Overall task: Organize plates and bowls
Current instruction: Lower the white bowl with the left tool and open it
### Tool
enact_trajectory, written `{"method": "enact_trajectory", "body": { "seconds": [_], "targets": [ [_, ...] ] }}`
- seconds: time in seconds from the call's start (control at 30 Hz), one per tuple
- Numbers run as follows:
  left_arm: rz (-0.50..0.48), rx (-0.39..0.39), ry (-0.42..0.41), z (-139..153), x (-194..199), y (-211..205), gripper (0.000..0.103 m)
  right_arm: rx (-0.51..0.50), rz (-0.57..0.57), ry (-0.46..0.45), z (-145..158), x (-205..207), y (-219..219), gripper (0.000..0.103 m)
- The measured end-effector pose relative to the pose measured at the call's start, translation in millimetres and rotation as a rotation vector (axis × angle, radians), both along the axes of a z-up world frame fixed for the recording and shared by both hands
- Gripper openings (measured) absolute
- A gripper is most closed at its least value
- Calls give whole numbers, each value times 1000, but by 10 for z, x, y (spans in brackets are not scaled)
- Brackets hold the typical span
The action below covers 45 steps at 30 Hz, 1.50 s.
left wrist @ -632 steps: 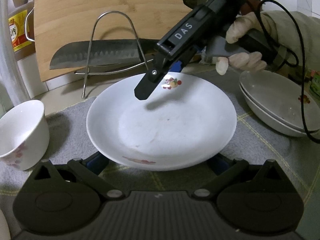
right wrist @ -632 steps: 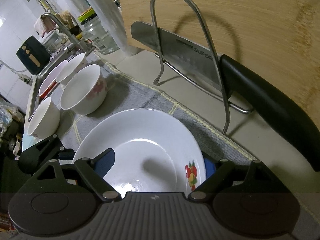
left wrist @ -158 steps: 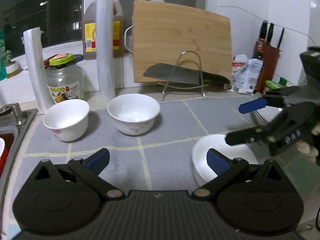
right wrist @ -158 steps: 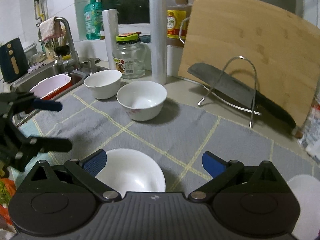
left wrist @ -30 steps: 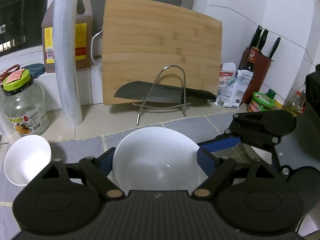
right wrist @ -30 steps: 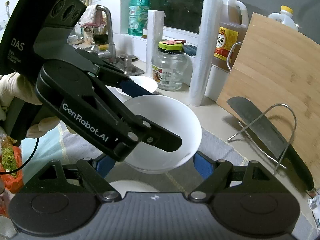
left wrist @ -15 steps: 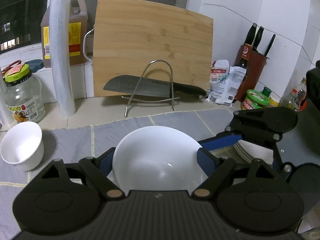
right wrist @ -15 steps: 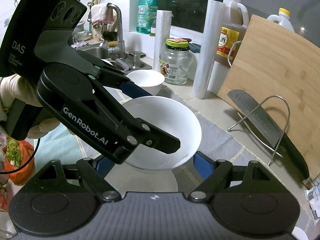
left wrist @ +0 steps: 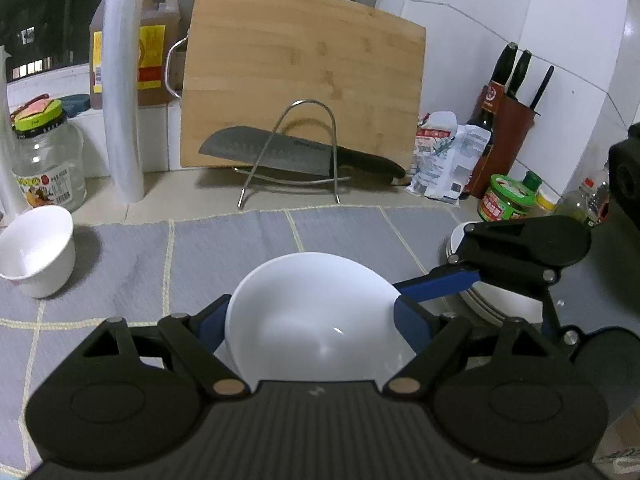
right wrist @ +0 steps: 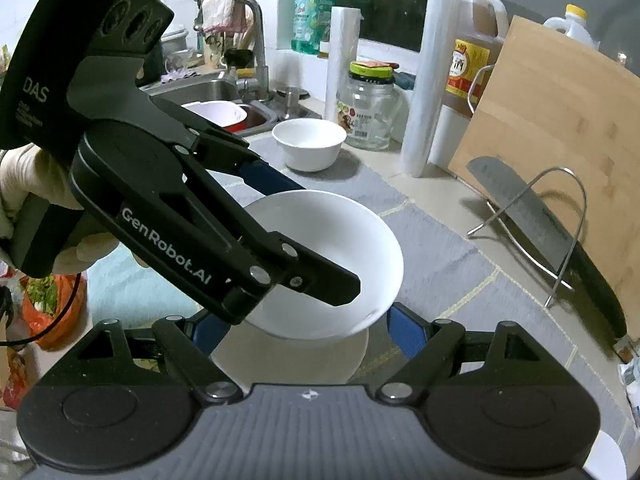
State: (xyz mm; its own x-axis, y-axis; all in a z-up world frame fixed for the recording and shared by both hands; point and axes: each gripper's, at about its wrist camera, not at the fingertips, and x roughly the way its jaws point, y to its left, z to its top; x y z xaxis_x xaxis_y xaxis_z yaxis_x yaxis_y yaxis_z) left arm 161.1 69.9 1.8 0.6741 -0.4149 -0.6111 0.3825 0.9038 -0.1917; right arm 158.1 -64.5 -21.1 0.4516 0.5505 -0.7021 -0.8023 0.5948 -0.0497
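The left gripper is clamped on a white bowl, its blue pads pressed to the rim at either side, the bowl held off the grey mat and filling the lower middle of the left view. In the right view the same bowl sits just ahead of the right gripper, whose blue pads stand at the bowl's two sides at about 7 and 4 o'clock of it — whether they actually press on it cannot be told, since the left gripper crosses in front and hides the near rim. Under the held bowl, at 6 o'clock in the right view, a second bowl shows a pale edge; whether the two touch is not clear. A gloved hand grips the left tool at 9 o'clock. In the left view a small bowl stands on the mat at 9 o'clock, and stacked plates lie at 3 o'clock, partly behind the right gripper's arm. At 12 o'clock a cutting board leans on the wall, with a knife resting in a wire rack before it — a jar at 10 o'clock, a knife block at 2.
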Motion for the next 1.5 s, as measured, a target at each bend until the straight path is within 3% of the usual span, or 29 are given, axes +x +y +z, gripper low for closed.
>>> {"method": "enact_trajectory", "body": {
  "seconds": [1.5],
  "targets": [
    [-15, -10, 80, -292, -90, -50, 87, -59, 33, 69, -172, -52, -20, 88]
  ]
}}
